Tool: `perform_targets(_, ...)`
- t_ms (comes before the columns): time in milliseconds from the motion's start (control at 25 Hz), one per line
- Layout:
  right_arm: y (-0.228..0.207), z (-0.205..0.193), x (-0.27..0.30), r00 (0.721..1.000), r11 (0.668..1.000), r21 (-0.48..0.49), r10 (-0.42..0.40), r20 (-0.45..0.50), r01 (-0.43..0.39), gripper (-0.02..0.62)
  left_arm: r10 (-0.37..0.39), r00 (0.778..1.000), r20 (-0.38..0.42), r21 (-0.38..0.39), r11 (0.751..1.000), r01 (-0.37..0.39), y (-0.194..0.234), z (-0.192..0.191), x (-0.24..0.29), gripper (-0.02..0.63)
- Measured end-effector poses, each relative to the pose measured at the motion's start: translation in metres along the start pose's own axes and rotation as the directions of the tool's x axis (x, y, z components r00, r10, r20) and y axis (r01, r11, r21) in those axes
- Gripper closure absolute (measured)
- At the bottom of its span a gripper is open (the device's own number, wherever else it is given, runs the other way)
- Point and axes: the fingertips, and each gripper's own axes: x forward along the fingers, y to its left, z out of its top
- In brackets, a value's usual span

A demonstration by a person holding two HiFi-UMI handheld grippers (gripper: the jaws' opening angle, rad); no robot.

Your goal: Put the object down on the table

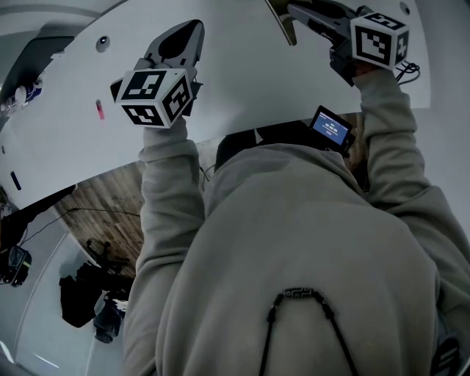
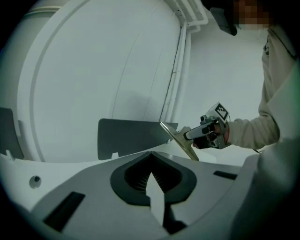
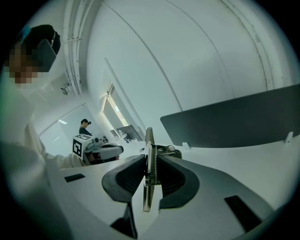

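A thin tan board (image 3: 148, 176) with a metal spring clip stands edge-on between the jaws of my right gripper (image 3: 149, 157), which is shut on it. From the left gripper view the board (image 2: 180, 140) slants out from the right gripper (image 2: 187, 135) above the white table (image 2: 93, 70). The head view shows the right gripper (image 1: 295, 12) at the top right, with the board's (image 1: 283, 28) edge peeking out. My left gripper (image 1: 185, 31) hovers over the table (image 1: 242, 73) to the left. Its fingertips (image 2: 151, 153) meet with nothing between them.
A dark grey panel (image 2: 131, 138) stands upright at the table's far side, also in the right gripper view (image 3: 234, 122). A small pink item (image 1: 100, 110) lies on the table's left part. Another person (image 3: 85, 125) stands far off. Wooden floor (image 1: 103, 213) shows below the table edge.
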Motion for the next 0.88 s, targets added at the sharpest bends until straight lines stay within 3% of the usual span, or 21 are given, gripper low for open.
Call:
perform_targets(560,-0.02,-0.06,0.021,0.998,0.995,0.1,0.026,-0.061,-0.019,0.494,-0.027,0.997,-0.077,-0.077,0.997,0.021,-0.009,-0.065,0.019,0.603)
perform_targets(880,-0.039,-0.085,0.045,0.992,0.989,0.149,0.035,-0.119,-0.017,0.494,-0.002,0.999,-0.051,-0.122,0.992,-0.005,0.015,-0.088,0.031,0.603)
